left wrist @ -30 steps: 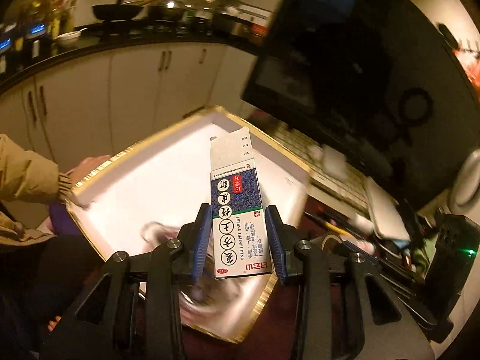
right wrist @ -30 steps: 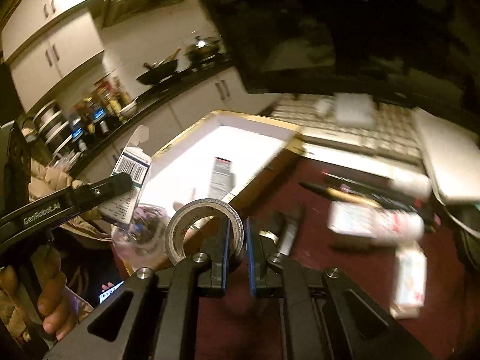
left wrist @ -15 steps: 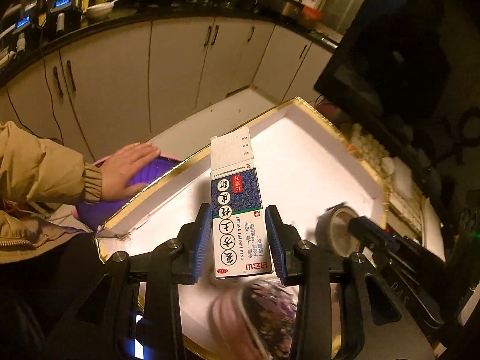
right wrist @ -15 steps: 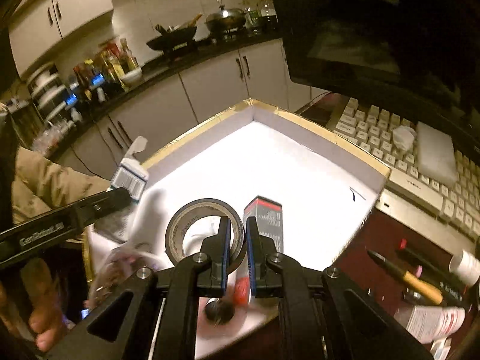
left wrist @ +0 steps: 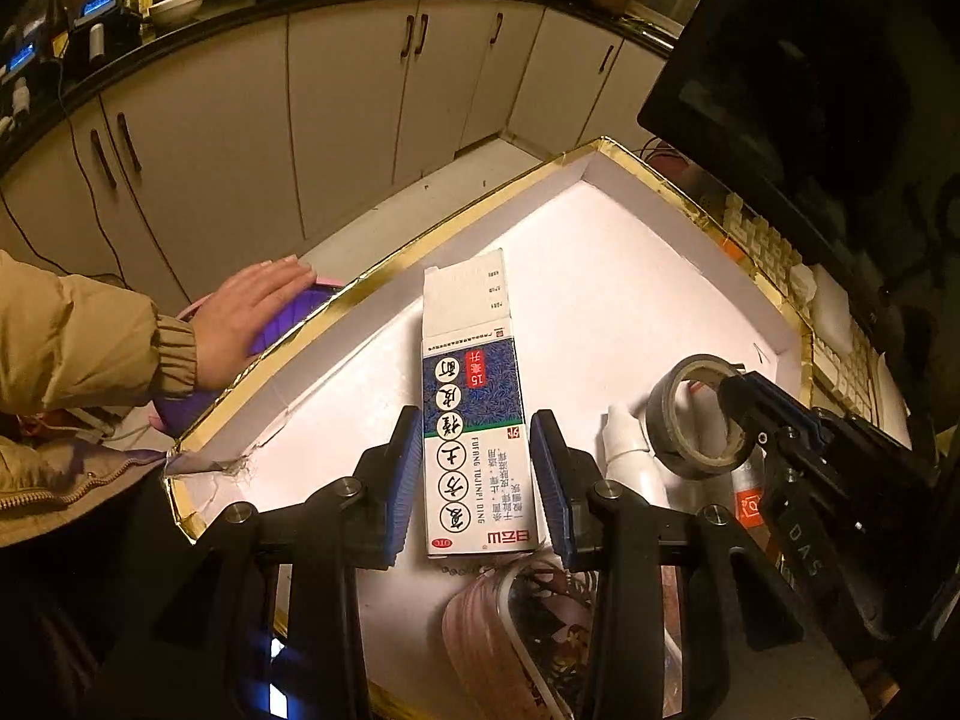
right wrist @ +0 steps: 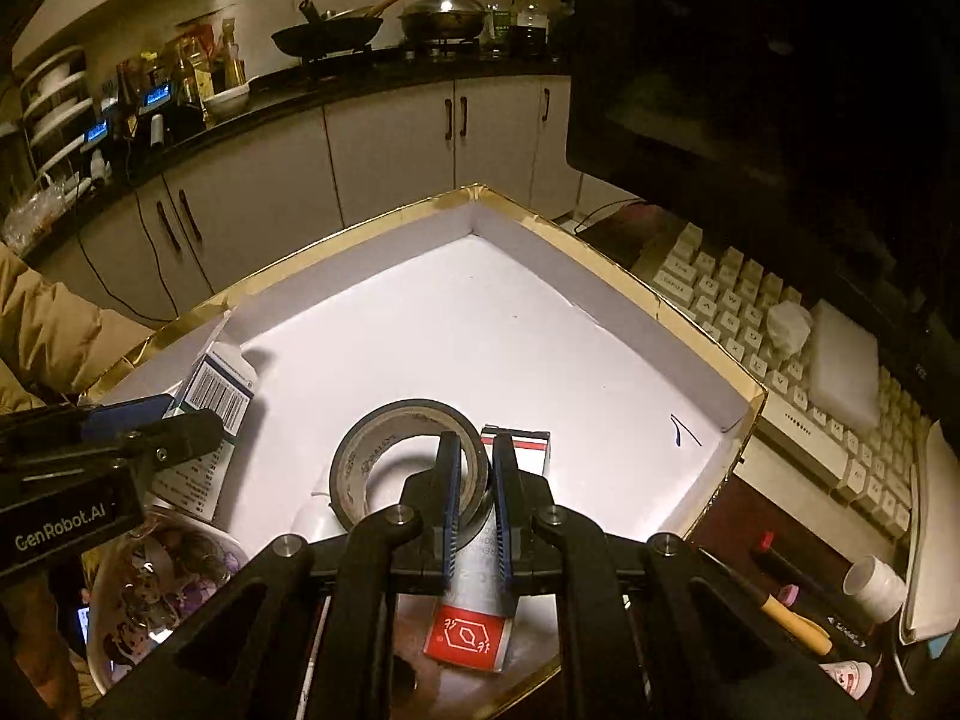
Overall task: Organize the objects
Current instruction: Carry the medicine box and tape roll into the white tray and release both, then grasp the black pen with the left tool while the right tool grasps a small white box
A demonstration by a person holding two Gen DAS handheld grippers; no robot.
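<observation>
My left gripper (left wrist: pixel 474 456) is shut on a tall white and blue medicine box (left wrist: pixel 471 384), held upright above the near part of a white tray with a gold rim (left wrist: pixel 480 210). In the right wrist view the same gripper (right wrist: pixel 162 426) and box (right wrist: pixel 219 390) show at the left. My right gripper (right wrist: pixel 477 462) is shut on the wall of a dark roll of tape (right wrist: pixel 372 456), held over the tray's near side; the tape (left wrist: pixel 699 414) also shows in the left wrist view. Under it in the tray lie a red and white box (right wrist: pixel 468 630) and a white bottle (left wrist: pixel 627 450).
A patterned cup (left wrist: pixel 528 630) lies at the tray's near edge. A person's hand (left wrist: pixel 252 312) rests on a purple object left of the tray. Right of the tray are a keyboard (right wrist: pixel 750 312), a monitor (right wrist: pixel 750 60), pens (right wrist: pixel 780 600) and a small white bottle (right wrist: pixel 873 582).
Both grippers have swung over the tray and tilted down with the box and the tape still in them. The right gripper has left the dark table and now hangs over the tray's floor.
</observation>
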